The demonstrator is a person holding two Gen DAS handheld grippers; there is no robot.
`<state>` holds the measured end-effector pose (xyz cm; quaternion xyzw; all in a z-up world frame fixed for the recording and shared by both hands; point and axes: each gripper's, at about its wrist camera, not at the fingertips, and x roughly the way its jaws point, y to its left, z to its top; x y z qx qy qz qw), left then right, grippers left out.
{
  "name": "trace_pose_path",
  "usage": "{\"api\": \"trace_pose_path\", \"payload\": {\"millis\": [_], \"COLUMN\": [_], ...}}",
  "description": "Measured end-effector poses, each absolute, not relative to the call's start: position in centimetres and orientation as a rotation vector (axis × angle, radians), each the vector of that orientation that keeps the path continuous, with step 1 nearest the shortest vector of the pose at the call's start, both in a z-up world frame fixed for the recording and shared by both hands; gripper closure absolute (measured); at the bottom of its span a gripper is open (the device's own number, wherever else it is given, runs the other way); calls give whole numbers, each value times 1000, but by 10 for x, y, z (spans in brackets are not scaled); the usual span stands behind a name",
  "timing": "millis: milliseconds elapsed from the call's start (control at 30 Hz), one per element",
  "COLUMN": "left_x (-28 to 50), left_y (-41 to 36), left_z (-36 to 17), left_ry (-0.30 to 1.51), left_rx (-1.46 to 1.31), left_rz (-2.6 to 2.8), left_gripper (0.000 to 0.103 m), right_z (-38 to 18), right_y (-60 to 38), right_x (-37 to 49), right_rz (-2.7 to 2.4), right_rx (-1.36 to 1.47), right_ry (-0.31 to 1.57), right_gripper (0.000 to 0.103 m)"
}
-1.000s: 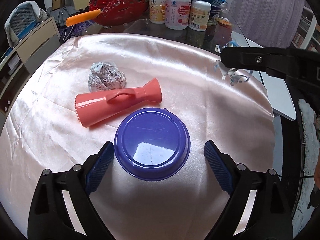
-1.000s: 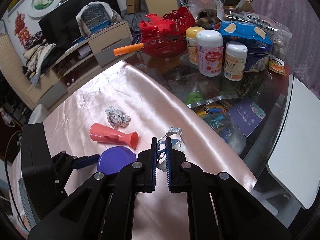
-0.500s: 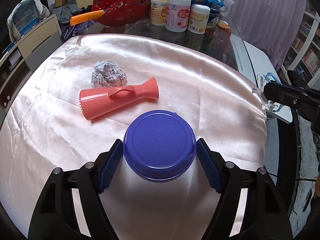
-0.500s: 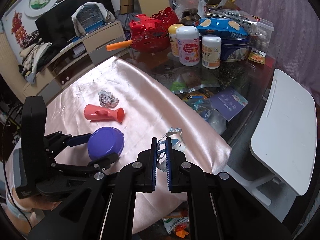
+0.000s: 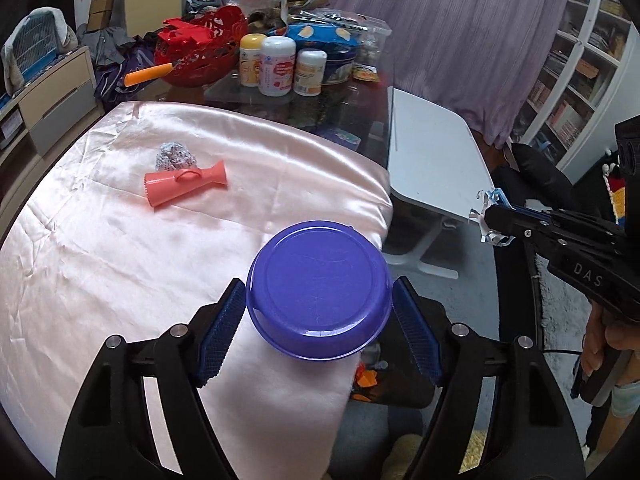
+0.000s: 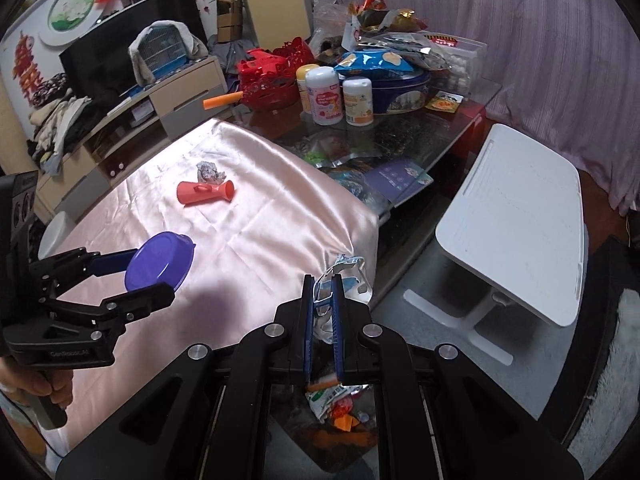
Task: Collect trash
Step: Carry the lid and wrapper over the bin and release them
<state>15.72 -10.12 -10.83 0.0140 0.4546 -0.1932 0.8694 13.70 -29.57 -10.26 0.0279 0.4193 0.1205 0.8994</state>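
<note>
Pink cloth (image 5: 120,272), foil ball (image 5: 174,156), coral funnel (image 5: 184,186)

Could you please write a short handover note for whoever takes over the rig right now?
Left gripper: holds the upside-down purple bowl, lifted at the table corner.
Right gripper: shut on a crumpled wrapper, above a trash bin on the floor.
Done: wrapper picked up.
Left: drop the wrapper; the foil ball beside the pink plastic piece remains on the pink cloth.
</note>
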Motion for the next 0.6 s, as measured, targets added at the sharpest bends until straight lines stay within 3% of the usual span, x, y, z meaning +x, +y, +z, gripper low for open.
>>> {"api": "trace_pose_path", "payload": {"millis": [600], "left_x": [109], "left_y": [-188], "left_z": [-181], "left_ry": [1179], "left_rx": [147], "left_rz": [-560], "left_gripper": [31], "right_z": [-175], "right_y": [-342], "right_x": [80], "right_rz": [195], "right_rx": [209], "right_ry": [1015], "right_gripper": [93]}}
